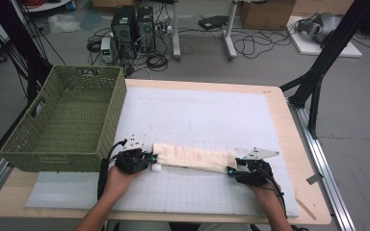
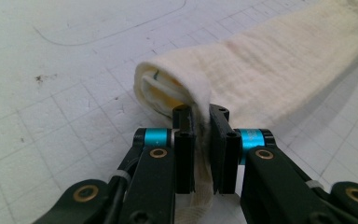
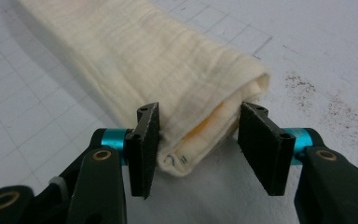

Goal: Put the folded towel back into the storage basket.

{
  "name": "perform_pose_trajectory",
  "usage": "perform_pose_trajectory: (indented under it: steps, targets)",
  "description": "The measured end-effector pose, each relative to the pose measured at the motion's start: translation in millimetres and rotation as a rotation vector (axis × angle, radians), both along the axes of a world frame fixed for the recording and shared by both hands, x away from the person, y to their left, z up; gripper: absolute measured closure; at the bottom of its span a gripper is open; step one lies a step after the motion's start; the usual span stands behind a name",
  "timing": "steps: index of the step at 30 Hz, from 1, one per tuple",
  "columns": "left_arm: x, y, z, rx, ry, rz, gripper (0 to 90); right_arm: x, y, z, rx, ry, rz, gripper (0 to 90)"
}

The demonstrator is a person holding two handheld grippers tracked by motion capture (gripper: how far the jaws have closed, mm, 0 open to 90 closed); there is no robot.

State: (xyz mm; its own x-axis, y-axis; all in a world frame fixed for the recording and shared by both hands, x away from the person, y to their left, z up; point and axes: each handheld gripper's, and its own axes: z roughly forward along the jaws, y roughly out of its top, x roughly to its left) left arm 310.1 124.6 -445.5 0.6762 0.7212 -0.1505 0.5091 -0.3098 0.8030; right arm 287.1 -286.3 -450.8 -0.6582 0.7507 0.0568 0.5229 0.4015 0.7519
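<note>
A cream cloth (image 1: 192,158), folded into a long narrow strip, lies across the white gridded mat (image 1: 202,115) near the front of the table. My left gripper (image 1: 153,158) is at its left end. In the left gripper view that gripper (image 2: 201,116) is shut on a pinch of the cloth (image 2: 261,60) at the folded end. My right gripper (image 1: 231,169) is at the strip's right end. In the right gripper view this gripper (image 3: 200,116) is open, its jaws standing on either side of the cloth's (image 3: 168,60) layered corner with gaps showing.
A green woven basket (image 1: 53,161) stands on the table's left side, close to my left hand. The wooden table edge (image 1: 294,144) runs just right of the mat. Computers, cables and black frame legs are on the floor beyond.
</note>
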Motion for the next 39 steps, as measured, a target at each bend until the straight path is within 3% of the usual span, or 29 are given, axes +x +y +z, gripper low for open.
perform_pose_trajectory:
  steps: [4,6,7,10,16,20,35,39]
  targets:
    - [0.6,-0.5,-1.3,0.007,0.005,-0.001,81.1,0.2,0.3,-0.5,0.015,0.008,-0.009,54.2]
    - [0.7,-1.1,-1.7,0.006,0.004,-0.002,81.1,0.0,0.9,0.0,0.019,0.012,-0.018,61.3]
    - [0.4,-1.3,-1.6,0.008,0.003,-0.002,81.2,-0.5,1.8,0.5,0.025,0.018,-0.012,70.5]
    - [0.2,-1.0,-0.9,0.009,-0.003,-0.003,81.6,-4.2,7.9,2.1,-0.004,-0.001,0.012,77.2]
    - [-1.9,0.8,5.6,-0.021,-0.031,-0.003,82.2,-2.5,7.9,5.1,0.004,0.015,0.003,78.3]
    - [-3.5,2.8,11.5,-0.043,-0.051,-0.004,82.3,-1.3,3.9,9.6,0.04,0.01,-0.013,78.2]
    - [-9.1,9.3,36.6,-0.119,-0.135,-0.011,82.3,-5.6,-5.1,34.9,0.127,-0.108,-0.014,78.1]
    - [-10.2,12.1,47.0,-0.136,-0.156,-0.009,82.3,-4.3,-5.2,41.7,0.149,-0.122,-0.012,78.1]
